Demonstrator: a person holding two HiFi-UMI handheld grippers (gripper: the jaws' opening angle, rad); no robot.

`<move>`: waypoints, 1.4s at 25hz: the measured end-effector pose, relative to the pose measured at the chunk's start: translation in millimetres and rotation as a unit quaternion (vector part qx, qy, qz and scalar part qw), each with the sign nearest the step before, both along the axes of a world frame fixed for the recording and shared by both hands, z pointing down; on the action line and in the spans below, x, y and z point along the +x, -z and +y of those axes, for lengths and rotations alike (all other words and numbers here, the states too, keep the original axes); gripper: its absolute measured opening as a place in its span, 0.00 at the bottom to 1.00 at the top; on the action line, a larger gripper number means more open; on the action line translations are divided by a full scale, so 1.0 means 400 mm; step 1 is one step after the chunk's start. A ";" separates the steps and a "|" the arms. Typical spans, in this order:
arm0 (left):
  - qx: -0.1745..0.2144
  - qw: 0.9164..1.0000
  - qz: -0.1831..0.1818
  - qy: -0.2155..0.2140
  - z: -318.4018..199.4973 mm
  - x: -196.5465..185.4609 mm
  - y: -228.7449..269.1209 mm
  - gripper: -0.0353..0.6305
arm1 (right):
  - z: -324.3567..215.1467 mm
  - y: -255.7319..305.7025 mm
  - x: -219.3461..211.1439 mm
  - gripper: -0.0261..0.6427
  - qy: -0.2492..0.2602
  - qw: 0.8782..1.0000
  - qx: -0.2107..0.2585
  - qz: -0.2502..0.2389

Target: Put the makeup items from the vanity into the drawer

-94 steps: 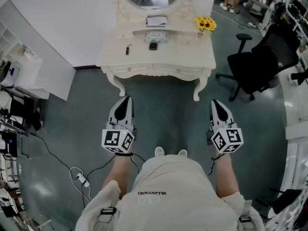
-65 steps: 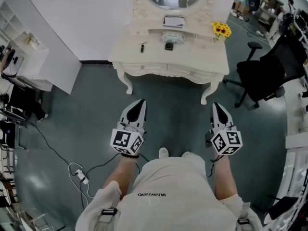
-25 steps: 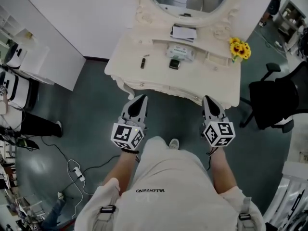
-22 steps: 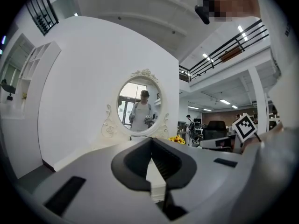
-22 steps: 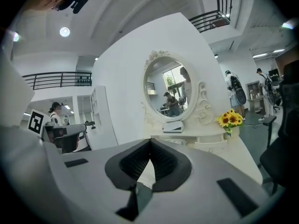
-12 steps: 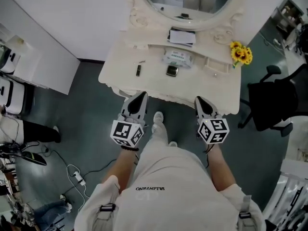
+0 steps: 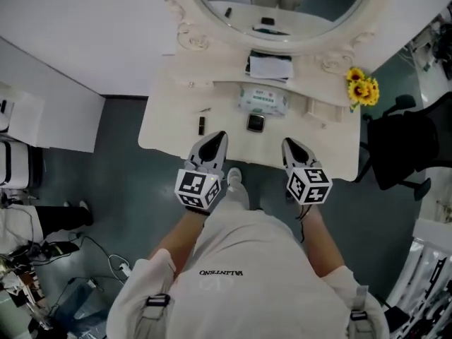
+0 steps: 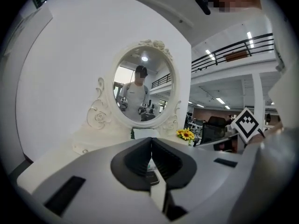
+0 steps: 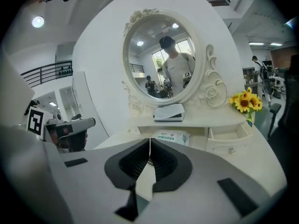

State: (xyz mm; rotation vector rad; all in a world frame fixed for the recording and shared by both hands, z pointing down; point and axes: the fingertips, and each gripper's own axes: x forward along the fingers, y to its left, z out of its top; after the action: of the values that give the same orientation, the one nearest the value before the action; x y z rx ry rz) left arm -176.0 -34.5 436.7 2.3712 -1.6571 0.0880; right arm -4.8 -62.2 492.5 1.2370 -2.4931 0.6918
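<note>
Both the left gripper (image 7: pixel 217 138) and the right gripper (image 7: pixel 289 145) are hovering, jaws pressed together on nothing, past a shirt (image 7: pixel 220 272) printed VALENTINO, at the vanity's (image 7: pixel 166 133) front edge. Farther, a dark lipstick (image 7: pixel 201 126) is lying lengthwise toward the mirror (image 7: pixel 282 6), beside a compact (image 7: pixel 256 123); the wipes pack's (image 7: pixel 263 101) label is too small to read

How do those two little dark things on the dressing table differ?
The stick is slim and narrow; the compact is squarish and broader. The stick lies further left, the compact right in front of the wipes pack. Both are dark and lie on the vanity top.
</note>
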 end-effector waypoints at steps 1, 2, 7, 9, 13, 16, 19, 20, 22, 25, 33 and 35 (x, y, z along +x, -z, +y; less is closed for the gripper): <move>-0.009 1.000 0.004 -0.003 -0.030 -0.007 -0.018 0.06 | -0.021 -0.018 -0.015 0.07 -0.002 1.000 -0.012 0.006; -0.019 1.000 0.010 -0.006 -0.057 -0.012 -0.037 0.06 | -0.039 -0.037 -0.031 0.08 -0.003 1.000 -0.025 0.011; -0.059 0.997 0.030 -0.044 -0.146 -0.009 -0.113 0.06 | -0.100 -0.107 -0.101 0.16 -0.010 0.997 -0.070 0.030; -0.070 0.995 0.031 -0.067 -0.169 0.002 -0.140 0.06 | -0.123 -0.130 -0.122 0.20 -0.016 0.996 -0.083 0.035; -0.098 0.991 0.036 -0.089 -0.197 0.004 -0.188 0.06 | -0.133 -0.194 -0.172 0.58 -0.005 0.989 -0.147 0.034; -0.109 0.989 0.037 -0.093 -0.210 0.004 -0.204 0.06 | -0.129 -0.232 -0.185 0.70 -0.001 0.982 -0.183 0.041; -0.114 0.989 0.037 -0.089 -0.224 -0.003 -0.215 0.06 | -0.138 -0.273 -0.195 0.76 0.002 0.977 -0.203 0.060; -0.116 0.989 0.037 -0.086 -0.226 -0.006 -0.220 0.06 | -0.140 -0.286 -0.199 0.77 0.005 0.975 -0.210 0.067; -0.123 0.989 0.036 -0.079 -0.231 -0.010 -0.231 0.06 | -0.149 -0.308 -0.205 0.79 0.009 0.972 -0.220 0.077; -0.135 0.988 0.027 -0.068 -0.245 -0.009 -0.256 0.06 | -0.165 -0.335 -0.215 0.81 0.013 0.969 -0.233 0.086; -0.204 0.978 0.039 -0.034 -0.265 -0.009 -0.360 0.06 | -0.185 -0.396 -0.217 0.80 0.024 0.959 -0.253 0.125; -0.211 0.976 0.038 -0.029 -0.270 -0.011 -0.373 0.06 | -0.197 -0.404 -0.217 0.80 0.020 0.956 -0.255 0.141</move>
State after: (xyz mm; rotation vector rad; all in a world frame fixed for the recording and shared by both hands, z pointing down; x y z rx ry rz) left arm -180.6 -142.4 585.9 2.0708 -1.3720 0.3209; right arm -91.6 -141.0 654.2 1.0047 -1.9330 0.9895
